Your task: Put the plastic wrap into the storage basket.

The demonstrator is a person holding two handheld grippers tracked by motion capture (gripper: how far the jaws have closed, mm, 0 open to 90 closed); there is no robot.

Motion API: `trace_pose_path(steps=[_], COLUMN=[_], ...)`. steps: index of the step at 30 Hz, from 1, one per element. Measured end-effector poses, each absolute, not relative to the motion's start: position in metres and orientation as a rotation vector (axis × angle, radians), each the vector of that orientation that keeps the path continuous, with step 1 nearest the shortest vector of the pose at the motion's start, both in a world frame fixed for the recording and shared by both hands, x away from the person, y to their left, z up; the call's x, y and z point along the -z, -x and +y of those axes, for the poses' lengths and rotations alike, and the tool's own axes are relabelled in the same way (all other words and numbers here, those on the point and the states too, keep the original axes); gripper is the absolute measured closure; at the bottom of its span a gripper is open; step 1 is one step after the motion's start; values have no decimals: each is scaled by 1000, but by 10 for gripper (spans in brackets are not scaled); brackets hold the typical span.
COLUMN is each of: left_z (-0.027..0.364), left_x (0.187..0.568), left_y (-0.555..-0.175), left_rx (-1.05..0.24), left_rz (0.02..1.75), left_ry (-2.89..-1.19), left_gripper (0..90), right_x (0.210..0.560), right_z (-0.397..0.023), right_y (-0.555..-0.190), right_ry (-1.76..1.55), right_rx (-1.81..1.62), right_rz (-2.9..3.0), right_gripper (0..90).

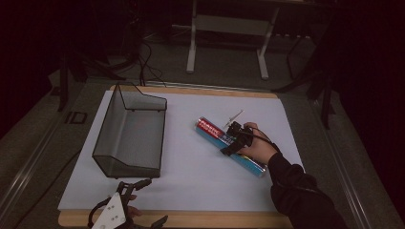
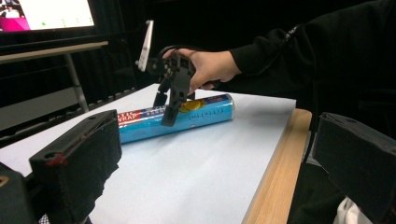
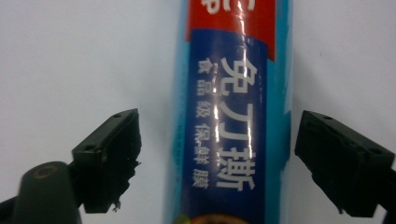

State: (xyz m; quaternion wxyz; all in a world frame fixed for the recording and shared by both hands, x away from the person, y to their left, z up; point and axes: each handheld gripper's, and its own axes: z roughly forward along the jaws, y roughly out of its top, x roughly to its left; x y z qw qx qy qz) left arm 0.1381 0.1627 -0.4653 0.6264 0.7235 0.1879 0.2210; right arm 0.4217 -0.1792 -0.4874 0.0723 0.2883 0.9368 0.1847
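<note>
Blue and red, the cling-wrap tube is lying flat on the white sheet that is covering the surface, a little toward three o'clock from the sheet's centre, its long axis running from ten o'clock to four o'clock in the high view. The right claw is hovering directly over the tube's middle, pointing down at it. In the right gripper view the tube is sitting between the two black pads, with white paper showing on each side of it, so the claw is released and straddling the tube rather than clenching it. In the left gripper view the right claw is standing over the tube, with the person's hand just behind.

The left claw is resting at the sheet's seven o'clock corner, at the wooden edge of the surface, well apart from the tube; its pads are standing wide apart with nothing between them. A dark wire-mesh basket is sitting at nine o'clock from the tube, its open side facing up.
</note>
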Motion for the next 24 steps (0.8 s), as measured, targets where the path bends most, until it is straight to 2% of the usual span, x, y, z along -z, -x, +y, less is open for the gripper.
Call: trace_pose_path(steps=[15, 20, 24], left_z=[162, 162, 162], left_x=[465, 465, 465], left_y=[-137, -136, -136], left_rx=[-488, -488, -489], left_rz=[403, 396, 395], left_ry=[-1654, -1651, -1651], left_gripper=[21, 21, 21], right_x=[490, 491, 492], right_z=[-166, -162, -159], right_y=[-438, -442, -444], right_ry=[-901, -902, -907], right_rx=[-287, -206, -156], right_rz=[2932, 2954, 2981], right_gripper=[154, 182, 244])
